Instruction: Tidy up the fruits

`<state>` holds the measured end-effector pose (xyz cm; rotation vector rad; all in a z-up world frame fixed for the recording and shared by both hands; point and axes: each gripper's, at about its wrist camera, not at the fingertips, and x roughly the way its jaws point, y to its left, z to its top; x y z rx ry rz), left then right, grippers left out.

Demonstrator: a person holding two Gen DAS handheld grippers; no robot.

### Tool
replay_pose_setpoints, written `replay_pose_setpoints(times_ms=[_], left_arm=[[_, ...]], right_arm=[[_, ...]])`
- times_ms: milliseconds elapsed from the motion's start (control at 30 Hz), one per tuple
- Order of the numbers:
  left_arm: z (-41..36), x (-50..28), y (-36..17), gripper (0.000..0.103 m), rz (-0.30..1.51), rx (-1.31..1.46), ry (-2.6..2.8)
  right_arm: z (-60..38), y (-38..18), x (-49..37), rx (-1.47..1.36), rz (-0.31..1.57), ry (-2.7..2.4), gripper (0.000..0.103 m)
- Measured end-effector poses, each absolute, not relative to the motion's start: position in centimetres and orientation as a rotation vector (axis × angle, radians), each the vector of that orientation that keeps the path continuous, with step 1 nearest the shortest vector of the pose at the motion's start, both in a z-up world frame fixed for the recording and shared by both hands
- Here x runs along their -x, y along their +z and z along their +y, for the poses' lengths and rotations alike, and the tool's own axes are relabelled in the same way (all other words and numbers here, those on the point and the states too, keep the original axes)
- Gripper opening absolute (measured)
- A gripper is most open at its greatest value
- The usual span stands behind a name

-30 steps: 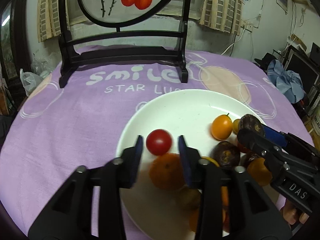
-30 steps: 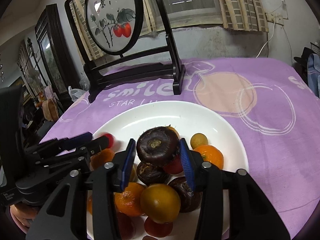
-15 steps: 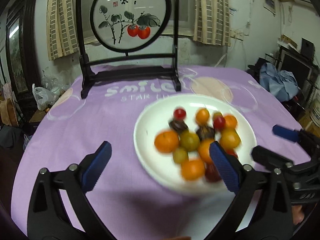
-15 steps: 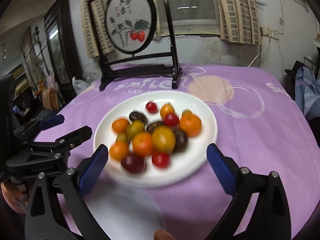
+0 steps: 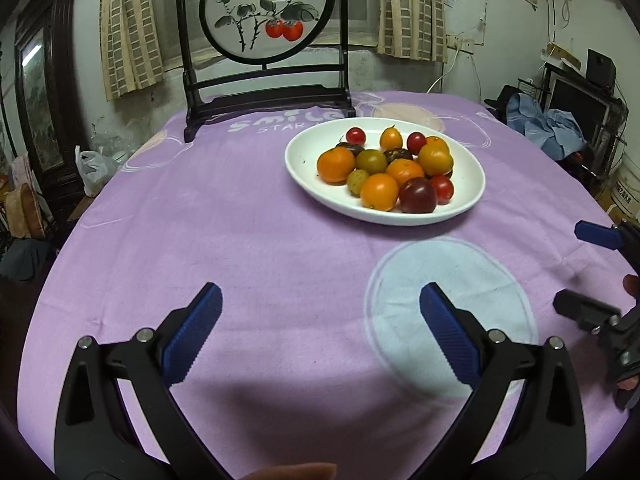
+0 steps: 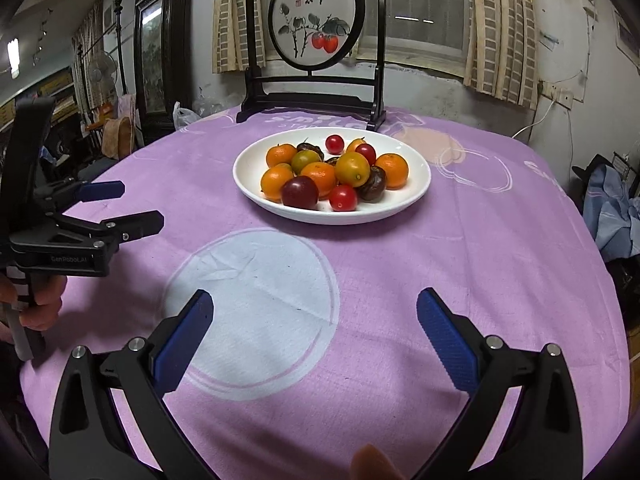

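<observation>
Ahead of both grippers, well apart from the tips, sits the white plate (image 5: 308,176) w/ all the fruit piled on it: oranges, e.g. one at the near-left edge of the pile (image 5: 336,165), small red tomatoes (image 6: 343,197), a dark plum-like one (image 5: 417,195), yellow-green ones, a few dark brown ones. No fruit shows on the purple cloth (image 5: 240,240) itself. Left gripper (image 5: 318,332) is spread wide, nothing btwn its blue pads; right gripper (image 6: 314,334) likewise wide apart and empty, low over a pale circle printed on the cloth. Behind the plate stands a dark wooden screen w/ a round painting (image 6: 316,24). Judged from this, gathering onto the plate looks done or nearly so; both tools sit back from the work. Next move, if any, prob. calls for checking nothing's left off-plate, else just setting the tools down.
</observation>
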<state>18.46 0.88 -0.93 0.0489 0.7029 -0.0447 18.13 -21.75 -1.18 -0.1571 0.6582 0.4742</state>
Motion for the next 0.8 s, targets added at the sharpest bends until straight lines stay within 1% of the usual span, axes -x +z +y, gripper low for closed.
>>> replay_pose_setpoints(times_ms=[800], left_arm=[[0.22,-18.46,-0.86,0.101,0.689,-0.097,-0.055]], right_arm=[[-21.82,-1.02,-17.96,0.165,0.657,0.457,0.102]])
